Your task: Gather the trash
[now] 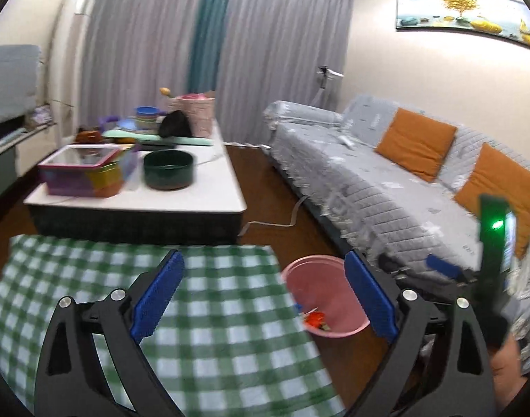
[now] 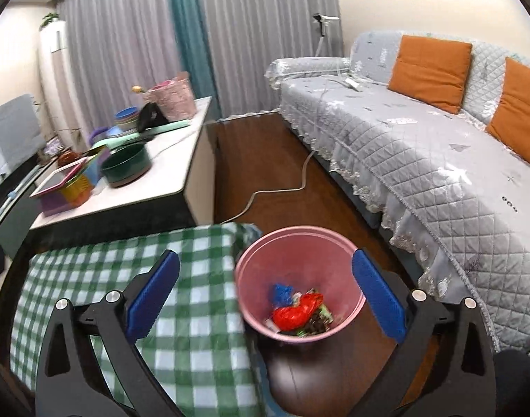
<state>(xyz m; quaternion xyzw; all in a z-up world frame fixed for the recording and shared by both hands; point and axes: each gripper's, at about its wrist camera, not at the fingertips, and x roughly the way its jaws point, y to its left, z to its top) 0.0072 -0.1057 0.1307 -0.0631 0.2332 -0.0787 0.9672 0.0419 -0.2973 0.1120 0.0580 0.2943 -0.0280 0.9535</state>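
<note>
A pink trash bin (image 2: 299, 243) stands on the brown floor beside a table with a green checked cloth (image 2: 181, 312). Inside it lie a red wrapper (image 2: 296, 312), a blue scrap (image 2: 282, 292) and dark bits. My right gripper (image 2: 265, 295) is open and empty, held above the bin's left rim. My left gripper (image 1: 261, 299) is open and empty above the checked cloth (image 1: 195, 330), with the bin (image 1: 320, 278) between its fingers in that view. The right gripper's blue pad and body (image 1: 442, 267) show at the far right of the left wrist view.
A white low table (image 2: 154, 180) behind holds a dark green bowl (image 2: 126, 166), a coloured box (image 2: 70, 187), stacked bowls and a pink basket (image 2: 171, 99). A grey-covered sofa (image 2: 421, 160) with orange cushions stands at the right. A white cable (image 2: 282, 187) crosses the floor.
</note>
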